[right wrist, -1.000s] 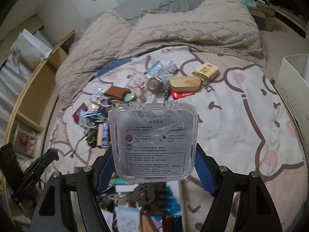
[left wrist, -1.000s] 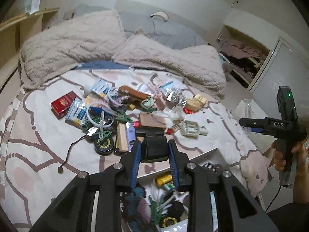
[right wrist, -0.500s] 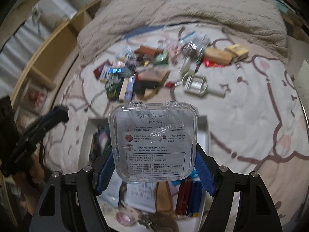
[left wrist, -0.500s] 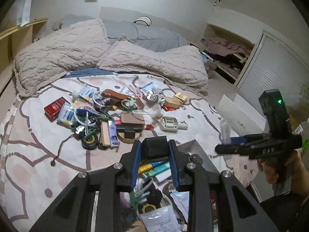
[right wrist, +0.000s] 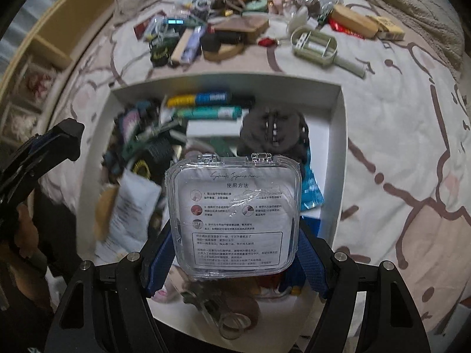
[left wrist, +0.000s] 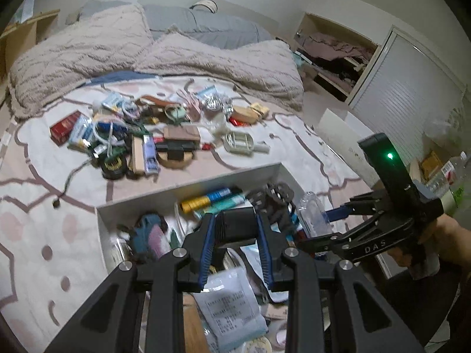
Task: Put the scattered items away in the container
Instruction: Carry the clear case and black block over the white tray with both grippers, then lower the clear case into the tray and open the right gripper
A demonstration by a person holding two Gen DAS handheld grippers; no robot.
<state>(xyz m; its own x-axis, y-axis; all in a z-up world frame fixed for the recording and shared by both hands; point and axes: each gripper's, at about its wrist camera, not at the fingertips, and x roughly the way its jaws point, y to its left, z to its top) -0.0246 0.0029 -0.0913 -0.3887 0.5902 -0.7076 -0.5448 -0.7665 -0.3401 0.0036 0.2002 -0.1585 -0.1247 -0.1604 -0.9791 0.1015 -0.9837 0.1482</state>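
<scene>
Bed (left wrist: 44, 235): patterned cover; a heap of scattered items (left wrist: 153, 135) is seen well behind the box.
White box (right wrist: 338, 123): now fills both views below the grippers; a second ago it was only at the lower edge, the heap dominating.
Right gripper (right wrist: 235, 247): pinched on a clear plastic case (right wrist: 234, 220), carried from over the bedding to directly over the box interior.
Case orientation: printed face is turned to the camera, hinges pointing away; near square, no long axis discernible.
Left gripper (left wrist: 235, 229): pressed on a small black block (left wrist: 235, 226), held above the box's near half.
Left view only: the right gripper (left wrist: 335, 223) seen from the side with its green light, the person's hand (left wrist: 441, 241), a wardrobe.
Right view only: a wooden shelf (right wrist: 59, 29) beside the bed.
</scene>
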